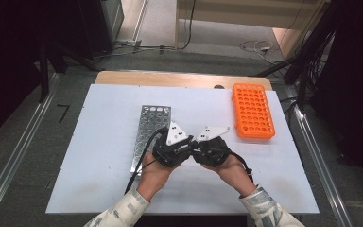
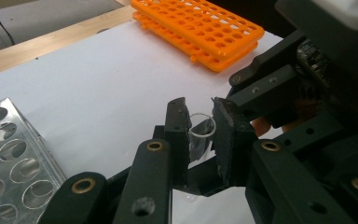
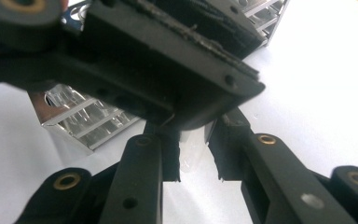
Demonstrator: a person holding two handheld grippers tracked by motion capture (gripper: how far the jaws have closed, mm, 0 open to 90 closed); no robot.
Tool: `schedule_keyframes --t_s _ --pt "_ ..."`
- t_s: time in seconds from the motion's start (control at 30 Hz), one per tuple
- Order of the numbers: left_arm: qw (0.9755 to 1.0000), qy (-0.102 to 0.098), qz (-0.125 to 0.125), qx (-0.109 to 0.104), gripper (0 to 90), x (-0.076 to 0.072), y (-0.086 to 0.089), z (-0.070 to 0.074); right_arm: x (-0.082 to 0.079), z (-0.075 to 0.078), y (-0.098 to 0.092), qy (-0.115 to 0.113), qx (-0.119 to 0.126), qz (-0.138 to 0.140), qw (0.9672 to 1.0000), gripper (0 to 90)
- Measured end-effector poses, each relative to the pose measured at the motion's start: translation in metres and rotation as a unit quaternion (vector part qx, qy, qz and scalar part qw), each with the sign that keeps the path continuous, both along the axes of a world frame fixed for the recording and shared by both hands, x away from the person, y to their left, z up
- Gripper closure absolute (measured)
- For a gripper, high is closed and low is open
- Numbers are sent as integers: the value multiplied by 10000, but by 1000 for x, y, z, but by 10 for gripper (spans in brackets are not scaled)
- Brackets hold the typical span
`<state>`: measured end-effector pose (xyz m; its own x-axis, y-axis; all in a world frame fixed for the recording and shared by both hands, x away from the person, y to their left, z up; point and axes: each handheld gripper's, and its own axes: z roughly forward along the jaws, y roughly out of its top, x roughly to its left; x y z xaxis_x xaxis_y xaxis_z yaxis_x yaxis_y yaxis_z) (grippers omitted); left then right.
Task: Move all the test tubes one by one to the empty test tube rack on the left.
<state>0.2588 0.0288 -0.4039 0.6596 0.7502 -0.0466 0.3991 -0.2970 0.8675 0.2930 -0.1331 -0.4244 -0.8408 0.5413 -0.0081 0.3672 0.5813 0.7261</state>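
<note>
Both forearms come in from the bottom, sleeves light. Left gripper (image 1: 185,147) & right gripper (image 1: 194,150) meet tip to tip at mid-table, nearly touching. Left jaws closed tight on a clear tube (image 2: 201,135); right jaws nipped on it too.

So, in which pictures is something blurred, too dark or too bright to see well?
High view: the edges are black, the white table sheet evenly lit. Left gripper view: the clear glass tube between the pads is sharp, the orange plastic rack slightly soft. Right gripper view: the silver metal rack is blurred, the sheet washed out.
</note>
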Motion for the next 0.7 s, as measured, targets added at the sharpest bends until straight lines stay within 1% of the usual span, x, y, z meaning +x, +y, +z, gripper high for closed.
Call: schedule_keyframes --t_s 0.13,0.17,0.2,0.27,0.3,0.4,0.43,0.5,0.6,0.7 --pt "10000 27 20 -86 762 1 1 1 -1 1 -1 -1 14 29 10000 691" --pt "10000 26 19 -88 762 1 1 1 -1 1 -1 2 18 37 10000 672" --pt "10000 25 13 -75 762 1 2 2 -1 1 -1 22 18 36 10000 630" --pt "10000 -5 17 -87 763 1 3 3 0 2 -1 58 22 43 10000 582" --pt "9999 -20 49 -122 763 1 3 4 0 2 -1 46 26 44 10000 558" --pt "9998 -46 91 -163 762 3 7 8 1 4 -2 130 47 33 9999 462" --pt "9998 -67 116 -166 762 3 9 9 1 4 -3 132 47 50 9999 443" --pt "9995 -80 172 -250 763 5 12 11 0 4 -4 146 28 45 9999 393" --pt "9992 -105 243 -290 763 7 17 15 0 4 -7 174 -21 57 9998 343" --pt "9989 -143 303 -320 763 8 22 18 0 3 -10 222 -40 3 9997 304"
